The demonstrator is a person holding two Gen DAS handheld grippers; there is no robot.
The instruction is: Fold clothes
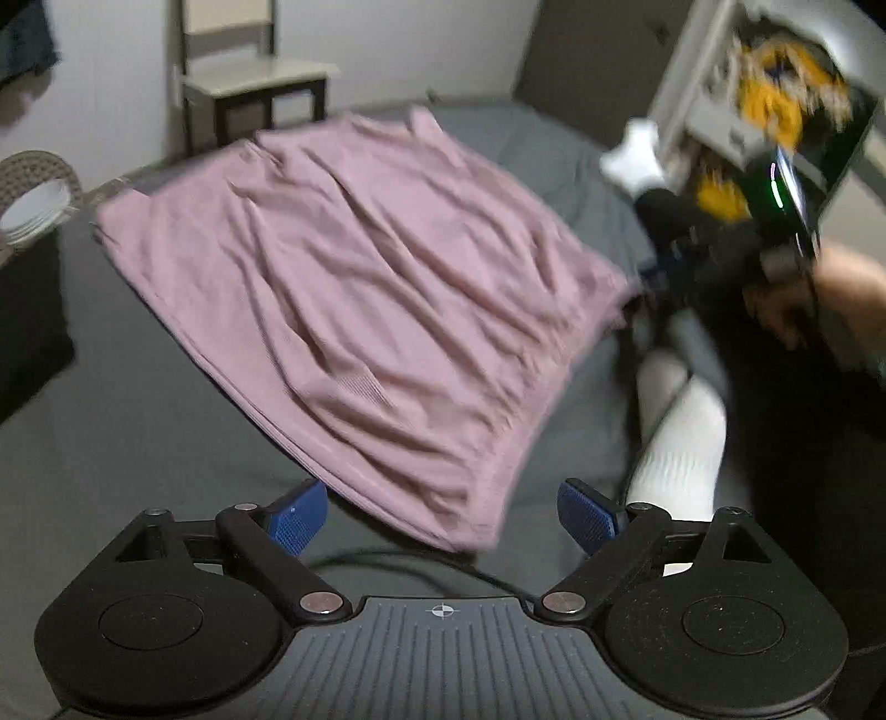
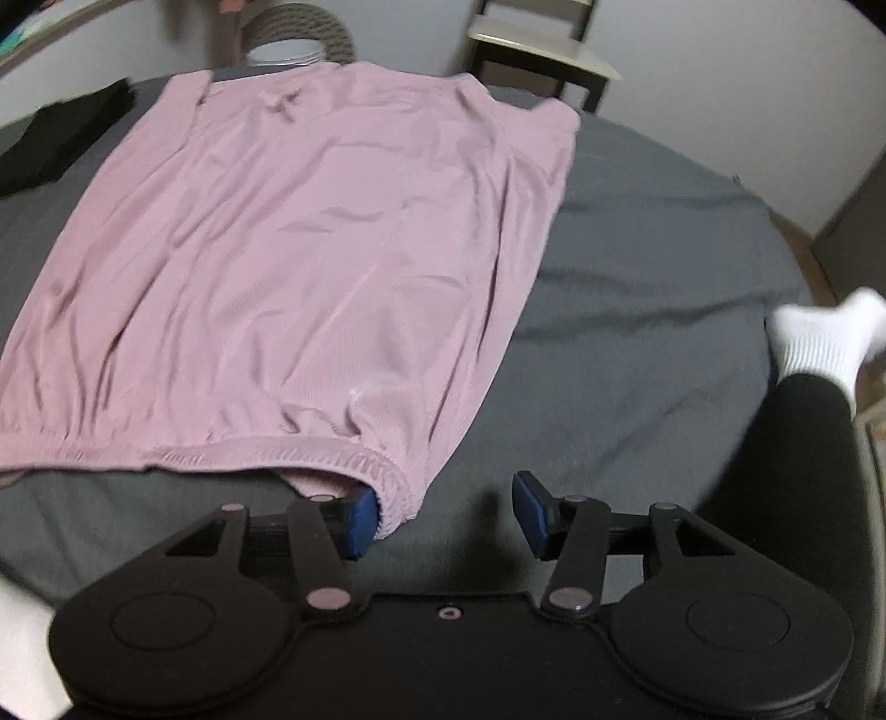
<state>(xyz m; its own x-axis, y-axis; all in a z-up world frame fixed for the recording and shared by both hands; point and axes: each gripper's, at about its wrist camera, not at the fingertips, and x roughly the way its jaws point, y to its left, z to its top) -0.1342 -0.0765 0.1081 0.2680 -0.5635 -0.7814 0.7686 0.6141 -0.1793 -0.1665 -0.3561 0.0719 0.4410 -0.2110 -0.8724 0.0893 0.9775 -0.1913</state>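
A pink garment (image 1: 354, 288) lies spread flat and wrinkled on a grey sheet (image 1: 111, 421). My left gripper (image 1: 443, 520) is open, and the garment's near corner reaches in between its blue pads (image 1: 296, 518). In the right wrist view the elastic hem of the garment (image 2: 288, 266) runs just ahead of my right gripper (image 2: 446, 515), which is open. Its left pad (image 2: 362, 520) touches the hem's right corner. Seen from the left wrist, the right gripper (image 1: 659, 271) is a blur at the garment's far right corner, with a hand (image 1: 803, 299) holding it.
A person's legs in white socks (image 1: 681, 443) and black trousers (image 2: 792, 443) rest on the sheet's right side. A black cloth (image 2: 66, 133) lies at the far left. A stack of plates (image 2: 285, 54) and a chair (image 2: 542, 50) stand beyond the far edge.
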